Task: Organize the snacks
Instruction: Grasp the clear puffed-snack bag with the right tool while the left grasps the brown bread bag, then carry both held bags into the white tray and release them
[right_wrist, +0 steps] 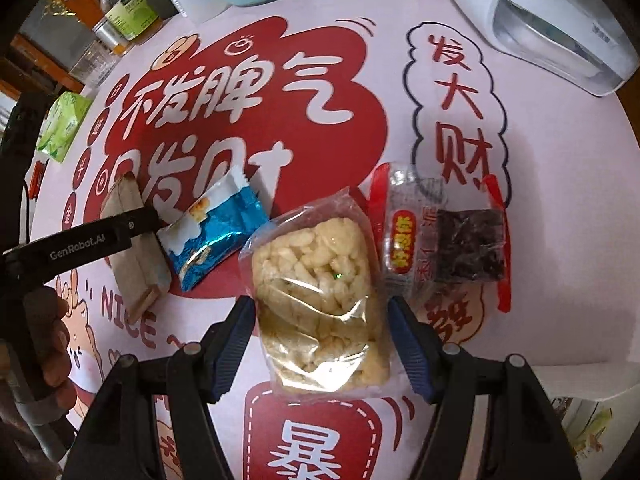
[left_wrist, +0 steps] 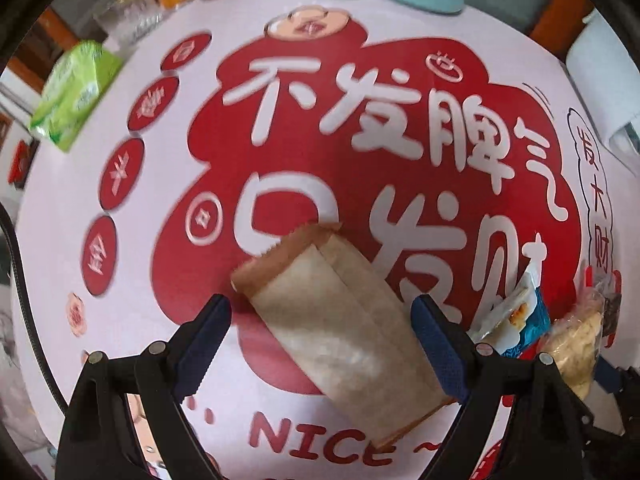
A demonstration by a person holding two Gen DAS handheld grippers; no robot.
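Four snacks lay in a row on the counter (right_wrist: 560, 200), so each open claw hung straddling one: the left claw (left_wrist: 320, 340) over the brown paper packet (left_wrist: 340, 320), the right claw (right_wrist: 322, 340) over the puffed-rice bag (right_wrist: 320, 300).

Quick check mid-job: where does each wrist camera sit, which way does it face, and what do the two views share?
Left wrist: on the left tool, facing down at the brown packet between its open fingers; no hand shows.
Right wrist: on the right tool, facing down at the puffed rice bag between its open fingers; a hand holding the left tool shows at left.
Shared: brown packet, blue packet, rice bag, printed tablecloth.
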